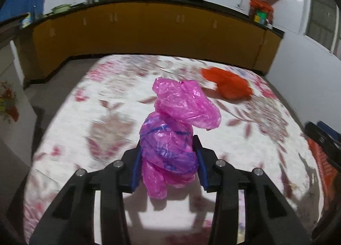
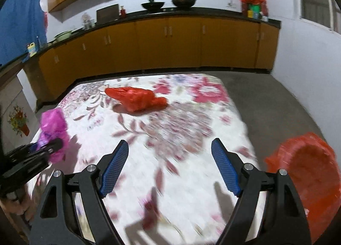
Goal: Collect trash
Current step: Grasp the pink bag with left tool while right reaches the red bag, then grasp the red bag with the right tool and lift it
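Note:
My left gripper (image 1: pixel 169 162) is shut on a crumpled pink plastic bag (image 1: pixel 177 121) and holds it above the floral tablecloth (image 1: pixel 85 117). The same bag (image 2: pixel 53 125) and left gripper (image 2: pixel 54 144) show at the left of the right wrist view. A crumpled red plastic bag (image 2: pixel 136 98) lies on the far part of the table; it also shows in the left wrist view (image 1: pixel 230 84). My right gripper (image 2: pixel 170 166) is open and empty above the table's near part. An orange-red bin (image 2: pixel 309 172) stands off the table's right edge.
The table (image 2: pixel 213 117) has a floral cloth and grey floor (image 2: pixel 277 104) to its right. Yellow kitchen cabinets (image 2: pixel 170 46) with a dark counter run along the back wall. The orange bin's edge (image 1: pixel 324 164) and a dark object show at right in the left wrist view.

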The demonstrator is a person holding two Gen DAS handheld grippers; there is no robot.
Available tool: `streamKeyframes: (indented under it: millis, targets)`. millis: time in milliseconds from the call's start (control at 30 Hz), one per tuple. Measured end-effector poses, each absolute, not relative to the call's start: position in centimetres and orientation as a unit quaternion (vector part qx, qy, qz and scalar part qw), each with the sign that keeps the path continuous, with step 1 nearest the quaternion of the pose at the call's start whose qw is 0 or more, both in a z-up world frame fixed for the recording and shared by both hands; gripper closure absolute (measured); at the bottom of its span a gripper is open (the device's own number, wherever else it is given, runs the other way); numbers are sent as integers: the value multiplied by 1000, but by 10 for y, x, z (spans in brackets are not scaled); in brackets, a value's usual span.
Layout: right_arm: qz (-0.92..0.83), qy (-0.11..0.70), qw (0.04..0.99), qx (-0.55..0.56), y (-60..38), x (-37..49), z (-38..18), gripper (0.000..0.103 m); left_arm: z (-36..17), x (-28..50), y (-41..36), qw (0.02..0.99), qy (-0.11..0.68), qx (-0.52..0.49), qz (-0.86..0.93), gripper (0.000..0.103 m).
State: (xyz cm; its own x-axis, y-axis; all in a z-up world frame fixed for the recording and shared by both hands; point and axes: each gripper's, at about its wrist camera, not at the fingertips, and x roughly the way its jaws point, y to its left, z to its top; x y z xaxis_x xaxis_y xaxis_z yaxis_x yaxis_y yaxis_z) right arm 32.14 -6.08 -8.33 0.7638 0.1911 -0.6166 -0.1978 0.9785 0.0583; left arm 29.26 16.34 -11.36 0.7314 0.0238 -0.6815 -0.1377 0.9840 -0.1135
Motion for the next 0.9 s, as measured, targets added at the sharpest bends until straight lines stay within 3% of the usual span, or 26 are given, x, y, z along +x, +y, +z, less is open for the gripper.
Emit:
streamKeyframes:
  millis: [267,500,633,900]
  targets:
    - [131,326,936,1,-8,415,-97,25,-109,300,207,931,347,-84,82,60]
    - [165,371,910,-79,31,466,-122,24,-110,310,218,930,344,-81,95,60]
    - [171,402,897,-68,24,471,-133,50,-111,314,213,930,347,-82,92,60]
    - [157,406,899,-43,-25,416,-111,53,-93,299,187,933,345,-77,68,60]
